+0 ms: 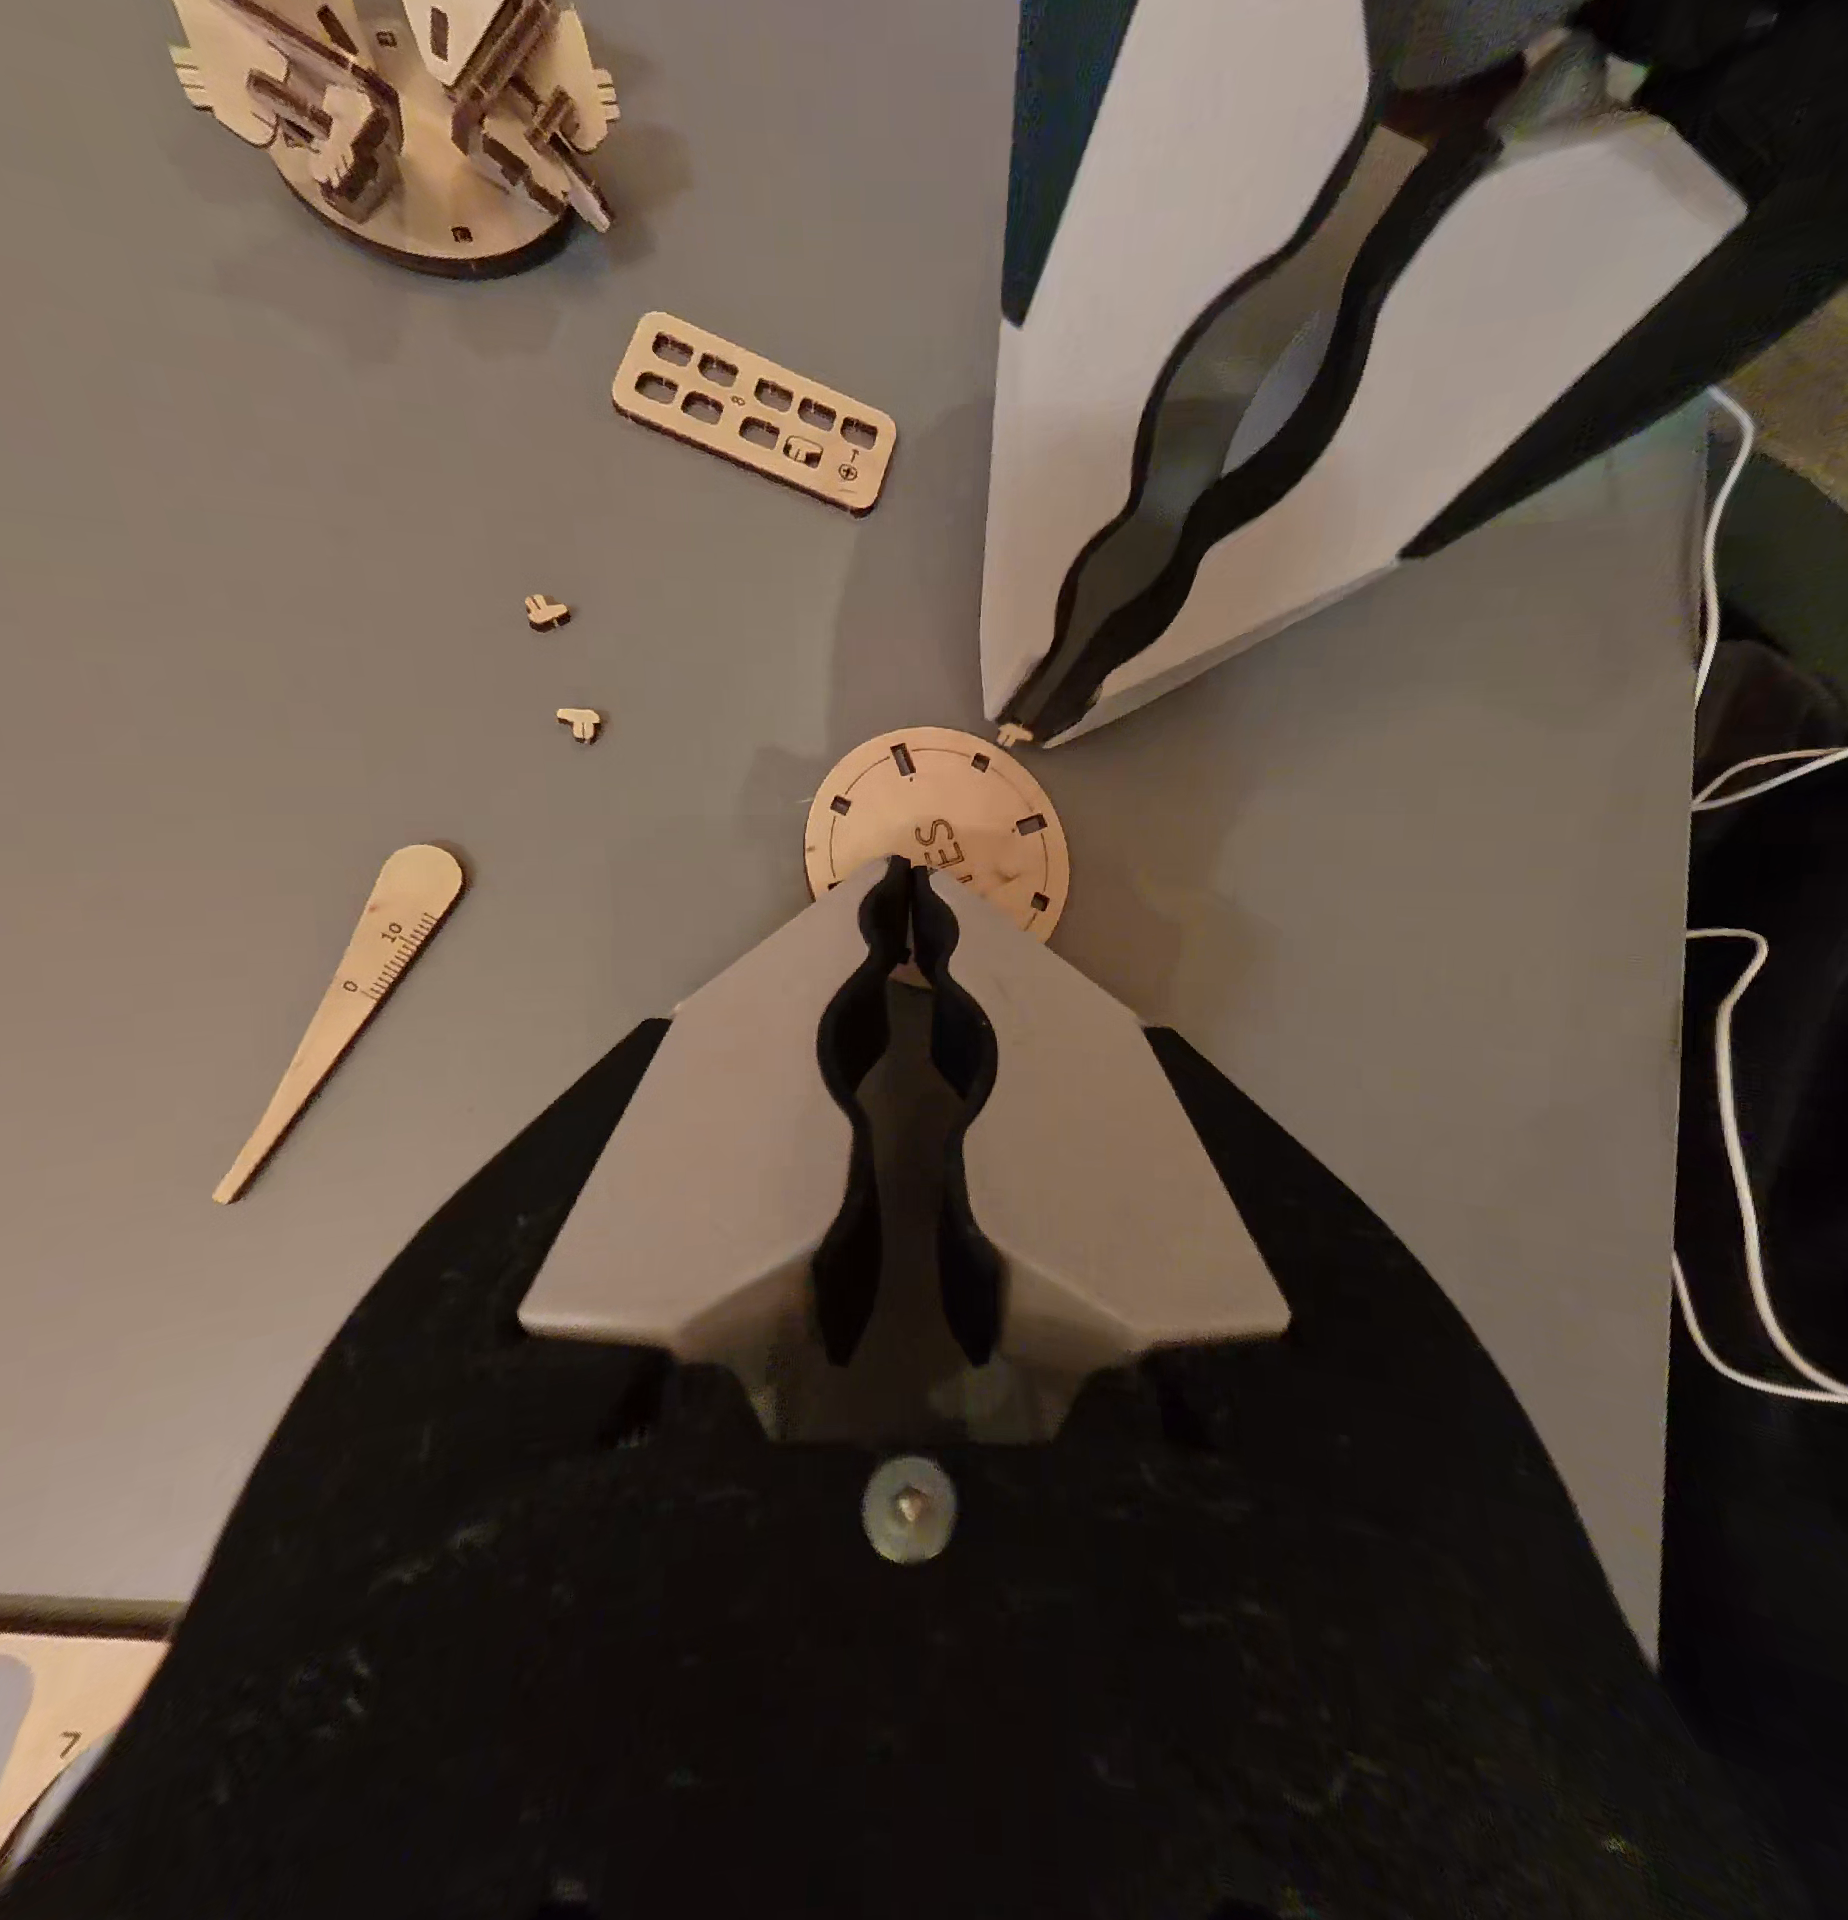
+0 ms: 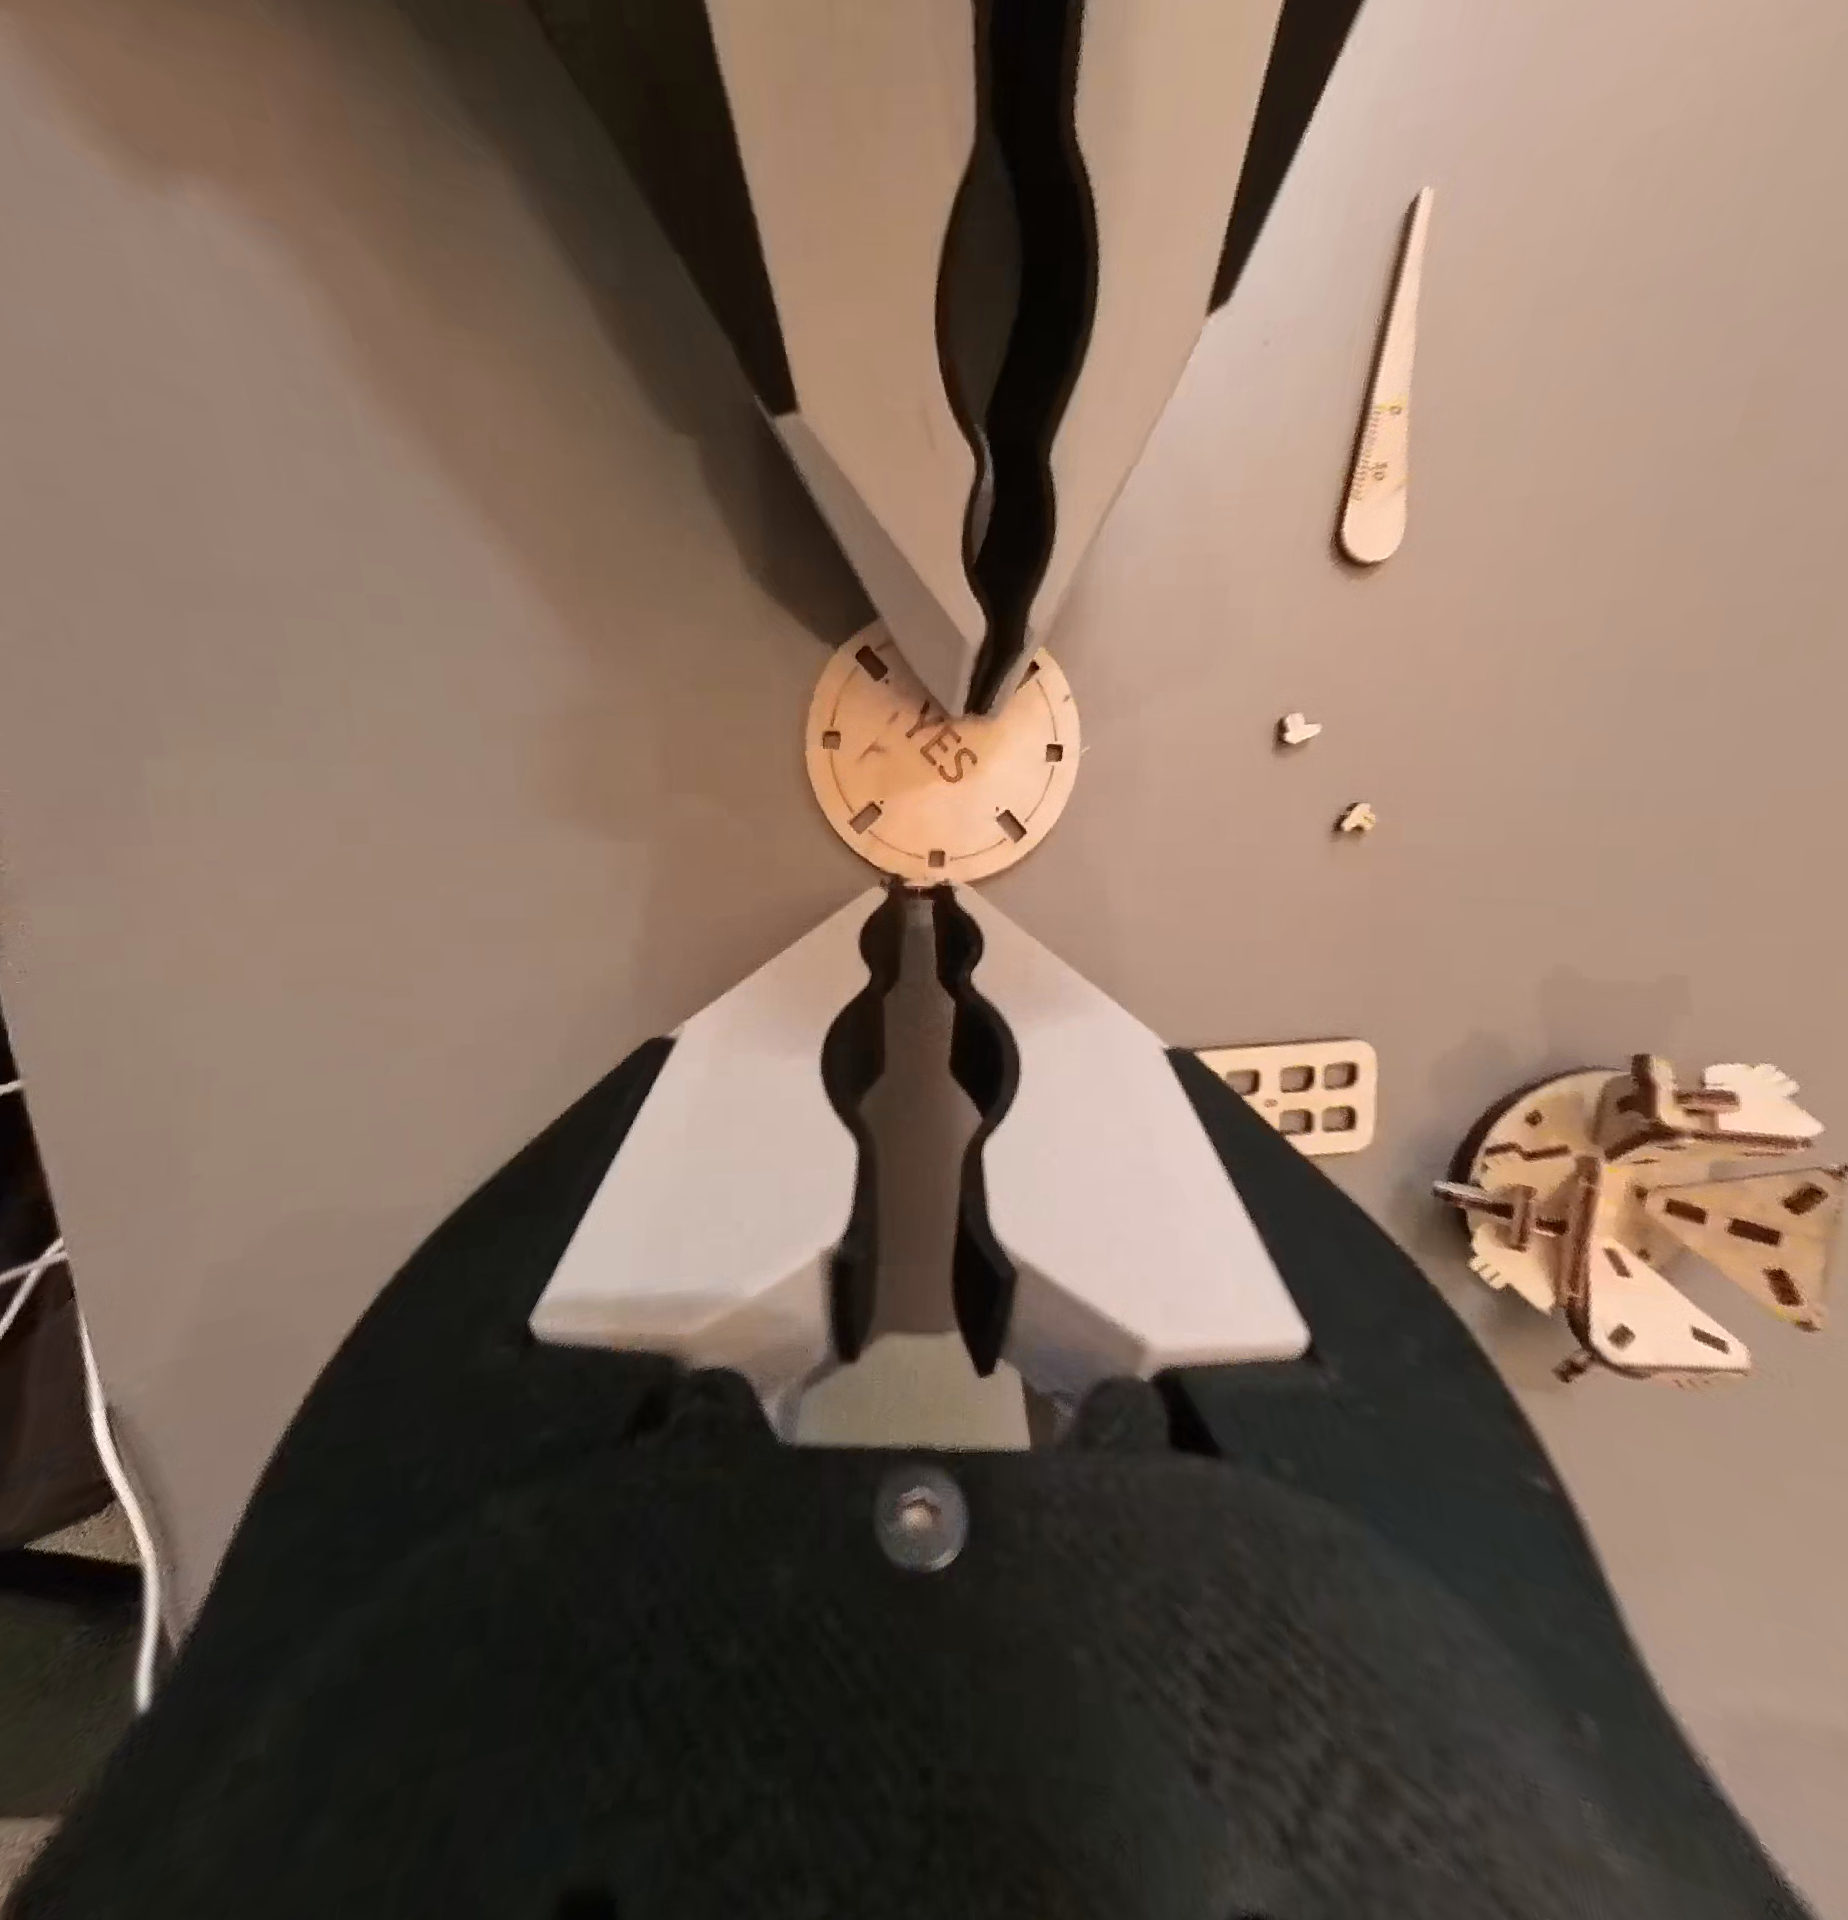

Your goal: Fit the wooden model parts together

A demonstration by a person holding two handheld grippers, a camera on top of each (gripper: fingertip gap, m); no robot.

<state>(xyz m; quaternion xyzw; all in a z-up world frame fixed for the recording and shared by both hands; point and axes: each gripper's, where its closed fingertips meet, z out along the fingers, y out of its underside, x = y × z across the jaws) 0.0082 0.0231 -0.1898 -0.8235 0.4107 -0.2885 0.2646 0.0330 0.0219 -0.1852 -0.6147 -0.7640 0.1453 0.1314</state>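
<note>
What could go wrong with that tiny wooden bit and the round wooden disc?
The right gripper pinches only the end of a tiny wooden peg; it might slip out or twist. The left gripper, jaws shut, presses its tips on the round wooden disc; pushed sideways, the disc may slide on the smooth grey table.

- Round disc (image 1: 935, 826): pale laser-cut plywood, matt, dark scorched edges.
- Tabletop (image 1: 276, 623): smooth matt grey.
- Left gripper (image 1: 912, 883) fingers: matt grey plastic, black pads.
</note>
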